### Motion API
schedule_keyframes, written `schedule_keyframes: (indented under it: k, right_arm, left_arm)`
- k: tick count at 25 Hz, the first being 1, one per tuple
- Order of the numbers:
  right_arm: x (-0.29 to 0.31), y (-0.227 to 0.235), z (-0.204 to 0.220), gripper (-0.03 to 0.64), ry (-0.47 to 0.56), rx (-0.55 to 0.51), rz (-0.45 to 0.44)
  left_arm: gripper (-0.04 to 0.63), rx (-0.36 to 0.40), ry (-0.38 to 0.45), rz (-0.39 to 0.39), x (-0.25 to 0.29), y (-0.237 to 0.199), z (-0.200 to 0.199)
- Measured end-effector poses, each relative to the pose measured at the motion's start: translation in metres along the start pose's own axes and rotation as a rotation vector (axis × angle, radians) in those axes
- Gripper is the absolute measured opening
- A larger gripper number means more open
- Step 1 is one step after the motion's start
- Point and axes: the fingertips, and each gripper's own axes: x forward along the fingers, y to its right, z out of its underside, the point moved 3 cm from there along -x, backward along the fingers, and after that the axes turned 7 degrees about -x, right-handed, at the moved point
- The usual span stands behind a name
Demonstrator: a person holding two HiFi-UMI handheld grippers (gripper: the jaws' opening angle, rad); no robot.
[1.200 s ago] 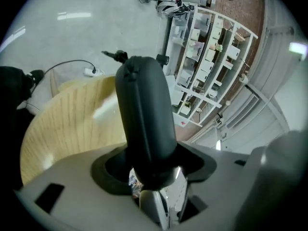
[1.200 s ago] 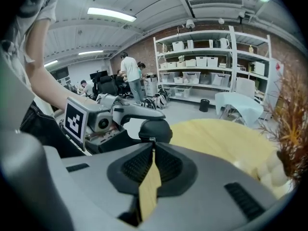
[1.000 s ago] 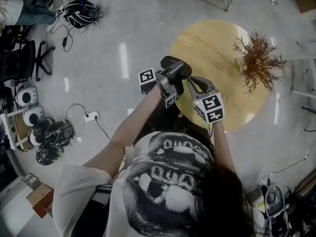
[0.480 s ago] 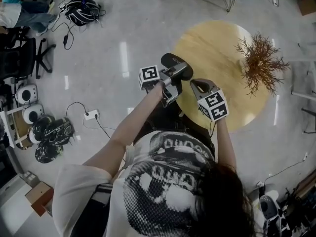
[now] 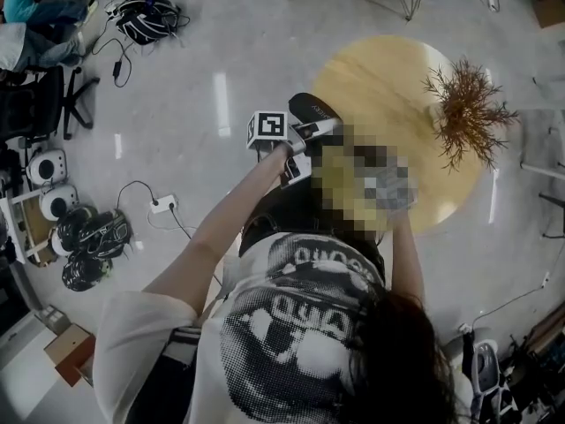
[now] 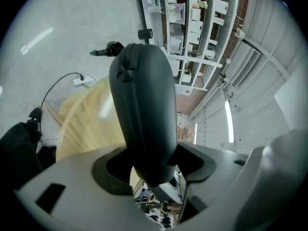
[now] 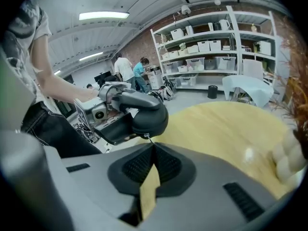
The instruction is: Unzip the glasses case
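Head view, counter (image 5: 415, 69): one round wooden top; the person stands at its near edge.
Head view, glasses case (image 5: 311, 109): one, black, held in the air over the counter's left edge and not resting on it.
Head view, left gripper (image 5: 300, 140): it has the case by the near end, just off the counter's left edge.
Head view, dried branch (image 5: 463, 113): one, on the counter's right side, well apart from the case.
Left gripper view, fingers (image 6: 113, 172): they stand wide and grip the case, which is wedged between both pads. It juts out ahead of them with the counter behind it.
Left gripper view, zip: the seam along the case looks closed as far as I can see.
Right gripper view, right gripper (image 7: 150, 146): its fingers are pressed tight together above the counter's near edge. The tips meet at a small metal zip pull (image 7: 146, 137) hanging from the case's rounded end. From here I'd say the pull is pinched, though it is tiny.
Right gripper view, case: it is clamped across from this gripper, above the counter's near edge, with no gap showing in the shell.
Progress, done: the case is lifted and steadied and the pull is taken.
Progress, left: by my reckoning all of the unzipping, running the pull round the case.
Count: two grippers, one case, one zip pull, one counter, one dried branch.
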Motion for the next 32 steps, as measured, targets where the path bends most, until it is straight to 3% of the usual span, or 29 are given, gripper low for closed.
schedule_keyframes:
  k: [7, 10, 14, 26, 32]
  right_arm:
    - [-0.005, 0.014, 0.002, 0.0, 0.007, -0.005, 0.015]
    - [-0.007, 0.017, -0.004, 0.0, 0.011, -0.035, 0.01]
    - [-0.004, 0.018, -0.008, 0.0, -0.009, -0.089, 0.004]
    - [-0.002, 0.029, -0.002, 0.0, -0.078, -0.166, -0.021]
    - [0.003, 0.04, 0.0, 0.0, -0.092, -0.174, -0.025]
  left_arm:
    - [0.272, 0.015, -0.125, 0.058, 0.0, -0.003, 0.022]
    - [0.272, 0.057, -0.238, 0.074, 0.002, -0.001, 0.035]
    - [0.27, 0.18, -0.406, 0.022, 0.004, 0.0, 0.049]
    - [0.27, 0.236, -0.653, -0.039, 0.015, -0.008, 0.053]
    - [0.27, 0.316, -0.83, -0.097, 0.014, -0.014, 0.059]
